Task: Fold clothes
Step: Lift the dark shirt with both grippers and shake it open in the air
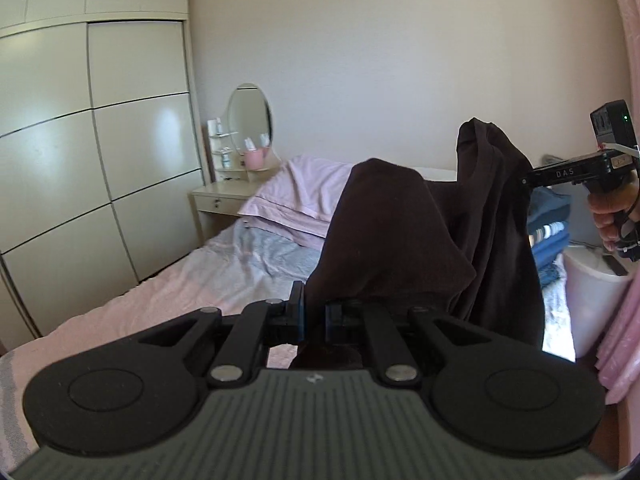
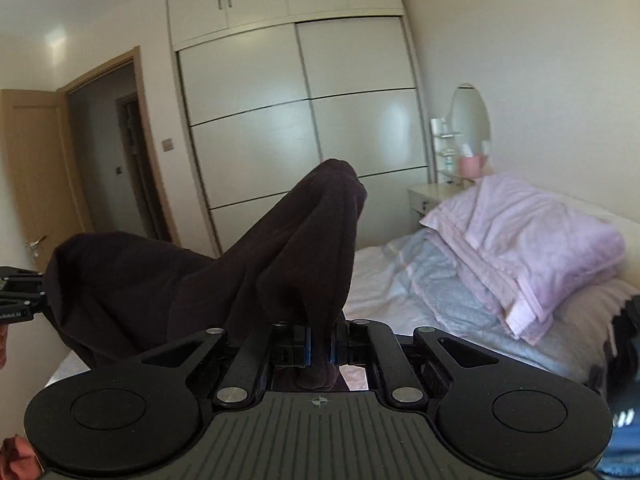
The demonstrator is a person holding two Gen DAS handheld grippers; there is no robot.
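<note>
A dark brown garment (image 1: pixel 400 240) hangs in the air over the bed, held up between both grippers. My left gripper (image 1: pixel 315 318) is shut on one edge of it, the cloth bunched up between the pads. In the right wrist view the same dark brown garment (image 2: pixel 280 256) rises in thick folds from my right gripper (image 2: pixel 319 346), which is shut on another edge. The right gripper (image 1: pixel 528 180) also shows at the far right of the left wrist view, held by a hand, its tips buried in the cloth. The left gripper's body (image 2: pixel 20 296) pokes in at the left edge.
Below lies a bed (image 1: pixel 168 304) with a pink sheet, a grey-blue blanket (image 2: pixel 432 276) and folded pink pillows (image 2: pixel 528 240). A white wardrobe (image 1: pixel 92 152) and a dressing table with oval mirror (image 1: pixel 249 114) stand behind. Folded blue clothes (image 1: pixel 550 236) sit at the right, beside a white bin (image 1: pixel 592 292). A wooden door (image 2: pixel 36 172) stands open.
</note>
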